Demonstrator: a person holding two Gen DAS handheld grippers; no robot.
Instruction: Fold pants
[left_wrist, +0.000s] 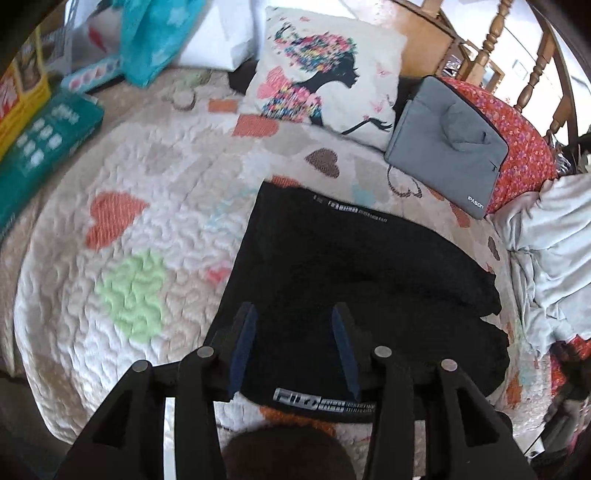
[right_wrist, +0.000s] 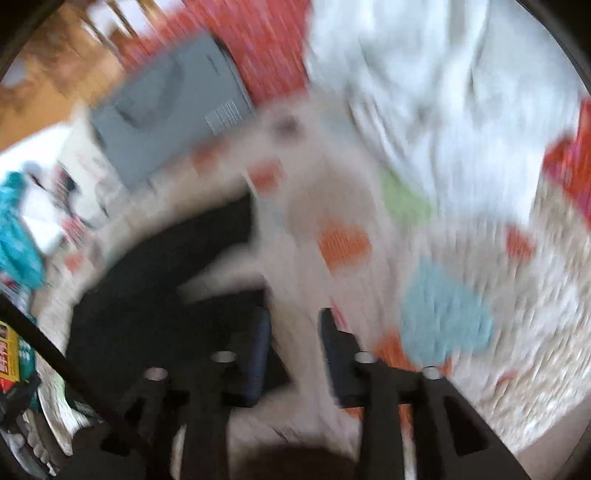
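Seen from the left wrist camera, the left gripper (left_wrist: 293, 314) hangs above a pair of black pants (left_wrist: 351, 280) with its jaws parted and nothing between the blue pads. The pants lie folded into a rough rectangle on a white quilt (left_wrist: 147, 229) patterned with coloured hearts; the cloth spreads out directly beyond and beneath the fingertips, and its near edge, with a silver printed logo, runs across just behind them. Far beyond the jaws a white cushion (left_wrist: 325, 70) printed with a silhouetted figure leans at the head of the bed, and ahead to the right a grey laptop sleeve (left_wrist: 447, 147) rests against a red floral pillow (left_wrist: 524, 147). The right wrist view is heavily blurred. The right gripper (right_wrist: 293, 321) also stands open and empty over bare quilt, with the pants to the left of its jaws and the grey sleeve far ahead on the left. A crumpled pale blanket (right_wrist: 424, 74) lies ahead to the right.
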